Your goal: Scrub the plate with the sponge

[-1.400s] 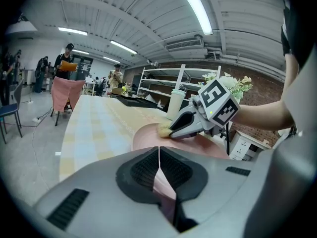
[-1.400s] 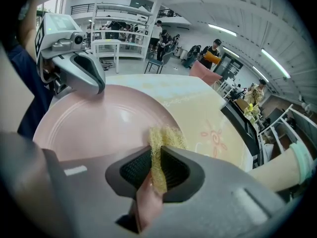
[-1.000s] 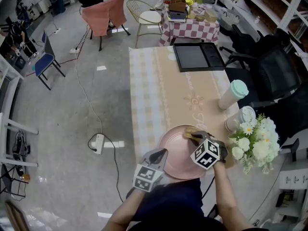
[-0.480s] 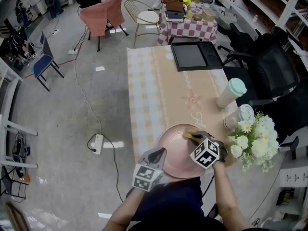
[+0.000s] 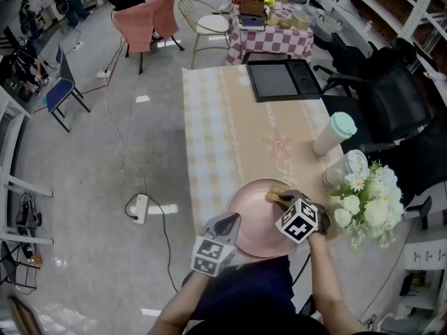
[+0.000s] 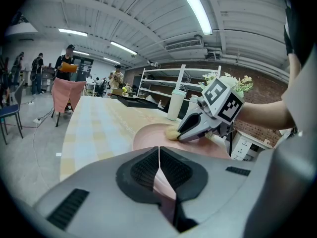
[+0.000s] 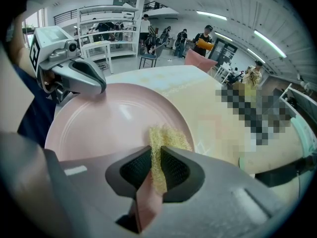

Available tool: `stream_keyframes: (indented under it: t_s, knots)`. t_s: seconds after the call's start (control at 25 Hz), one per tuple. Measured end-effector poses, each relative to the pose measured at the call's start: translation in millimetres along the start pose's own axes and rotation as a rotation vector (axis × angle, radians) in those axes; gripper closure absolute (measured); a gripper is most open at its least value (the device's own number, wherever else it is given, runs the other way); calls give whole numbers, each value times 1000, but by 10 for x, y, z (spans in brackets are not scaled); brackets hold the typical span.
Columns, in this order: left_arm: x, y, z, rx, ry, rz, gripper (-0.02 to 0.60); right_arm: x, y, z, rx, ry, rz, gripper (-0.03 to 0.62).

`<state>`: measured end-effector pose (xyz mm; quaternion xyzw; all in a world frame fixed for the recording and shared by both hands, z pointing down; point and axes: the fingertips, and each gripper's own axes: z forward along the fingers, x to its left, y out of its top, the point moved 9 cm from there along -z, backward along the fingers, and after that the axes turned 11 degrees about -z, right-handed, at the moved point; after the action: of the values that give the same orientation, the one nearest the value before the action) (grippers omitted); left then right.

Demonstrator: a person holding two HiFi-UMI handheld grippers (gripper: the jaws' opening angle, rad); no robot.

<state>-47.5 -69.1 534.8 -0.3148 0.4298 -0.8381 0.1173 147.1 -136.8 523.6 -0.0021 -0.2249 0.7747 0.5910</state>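
A pink plate (image 5: 257,223) lies at the near end of the table. My left gripper (image 5: 234,223) is shut on its near-left rim; pink rim shows between the jaws in the left gripper view, where the plate (image 6: 151,133) spreads ahead of the left gripper (image 6: 159,155). My right gripper (image 5: 282,198) is shut on a yellow sponge (image 5: 274,195) and holds it down on the plate's far right part. In the right gripper view the sponge (image 7: 166,138) sticks out of the right gripper (image 7: 155,155) onto the plate (image 7: 109,120), with the left gripper (image 7: 81,78) at the far rim.
Right of the plate stand white flowers (image 5: 370,204), a clear jar (image 5: 347,169) and a white cup with a green lid (image 5: 335,135). A black tray (image 5: 286,81) lies at the table's far end. Black chairs (image 5: 398,103) crowd the right side.
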Motion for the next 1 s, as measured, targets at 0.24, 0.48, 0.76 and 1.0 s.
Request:
stream_keyframes:
  t_s: [0.24,0.48,0.76,1.0]
  knots:
    - [4,-6,-3,-5,-6,2,569,28,-40,-31,16,24,23,539]
    - [-6,2,-4,-2,-7,6,569,63,-62,-63,29,29,25,539]
    - [7,-4,1,-3,-10,10,569,117,-83,-85,63,43,22,539]
    - [8,-12,8,-5,-10,14,569,177,-111,-107,84,47,16,539]
